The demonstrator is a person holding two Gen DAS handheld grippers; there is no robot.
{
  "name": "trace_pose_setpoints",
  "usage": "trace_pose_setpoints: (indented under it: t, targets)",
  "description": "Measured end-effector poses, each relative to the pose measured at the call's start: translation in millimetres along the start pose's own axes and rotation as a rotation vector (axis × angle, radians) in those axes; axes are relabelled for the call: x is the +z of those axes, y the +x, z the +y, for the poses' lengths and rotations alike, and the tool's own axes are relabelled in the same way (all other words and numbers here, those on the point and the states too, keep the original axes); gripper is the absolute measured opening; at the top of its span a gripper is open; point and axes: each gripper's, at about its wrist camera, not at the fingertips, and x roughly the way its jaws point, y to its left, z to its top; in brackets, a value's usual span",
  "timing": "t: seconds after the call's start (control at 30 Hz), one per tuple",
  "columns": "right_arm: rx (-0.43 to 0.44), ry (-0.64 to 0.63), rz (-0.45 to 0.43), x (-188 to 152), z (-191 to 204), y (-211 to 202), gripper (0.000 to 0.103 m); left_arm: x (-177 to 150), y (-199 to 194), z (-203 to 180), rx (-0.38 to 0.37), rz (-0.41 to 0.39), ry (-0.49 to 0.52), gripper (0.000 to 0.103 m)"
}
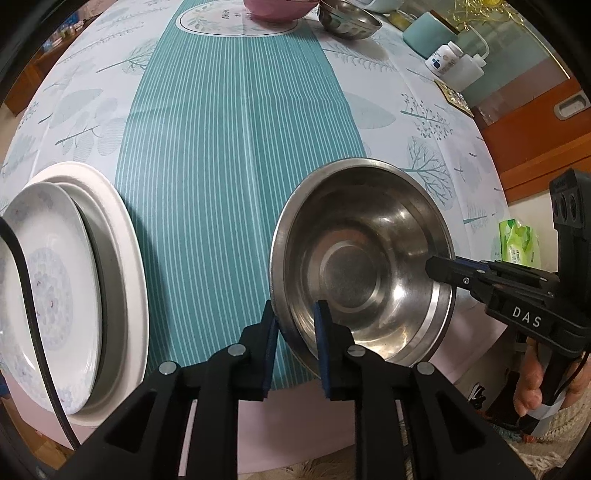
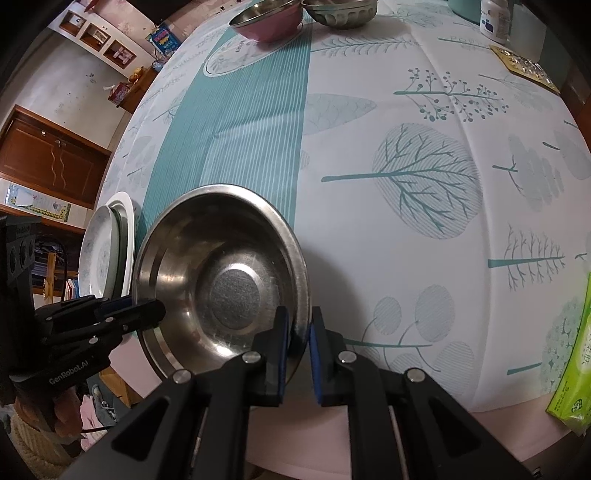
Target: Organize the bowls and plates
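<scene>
A steel bowl [image 1: 354, 266] sits near the table's front edge, held from two sides. My left gripper [image 1: 295, 350] is shut on its near-left rim, one finger inside and one outside. My right gripper [image 2: 298, 347] is shut on its opposite rim; it shows in the left wrist view [image 1: 439, 271] at the bowl's right. The bowl also shows in the right wrist view [image 2: 221, 280]. A stack of white plates [image 1: 74, 288] lies at the front left, a patterned plate on top. A pink bowl [image 2: 267, 20] and another steel bowl [image 2: 340, 13] stand at the far end.
A white pill bottle [image 1: 445, 59] and a teal container [image 1: 428, 33] stand at the far right, with a blister pack [image 2: 524, 68] nearby. A green tissue pack [image 2: 572, 365] lies at the front right edge. The tablecloth [image 1: 229, 147] is teal-striped down the middle.
</scene>
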Motion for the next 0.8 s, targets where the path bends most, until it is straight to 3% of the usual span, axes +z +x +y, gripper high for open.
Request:
trace_pose_setpoints:
  t: [0.1, 0.33, 0.47, 0.57, 0.8]
  targets:
    - [-0.011, -0.013, -0.02, -1, 4, -2, 0.012, -2, -5, 3, -0.003, -0.023, -0.011, 0.033]
    - [-0.012, -0.012, -0.012, -2, 5, -2, 0.013, -2, -19, -3, 0.03, -0.069, 0.012, 0.039]
    - [-0.006, -0.008, -0.017, -2, 4, -5, 0.017, -3, -30, -6, 0.041, -0.1, 0.017, 0.053]
    - [-0.011, -0.023, -0.034, -2, 7, -11, 0.022, -5, -39, -11, 0.048, -0.122, 0.031, 0.055]
    - [-0.036, -0.049, -0.078, 2, 11, -24, 0.023, -5, -64, -21, 0.065, -0.18, 0.053, 0.057]
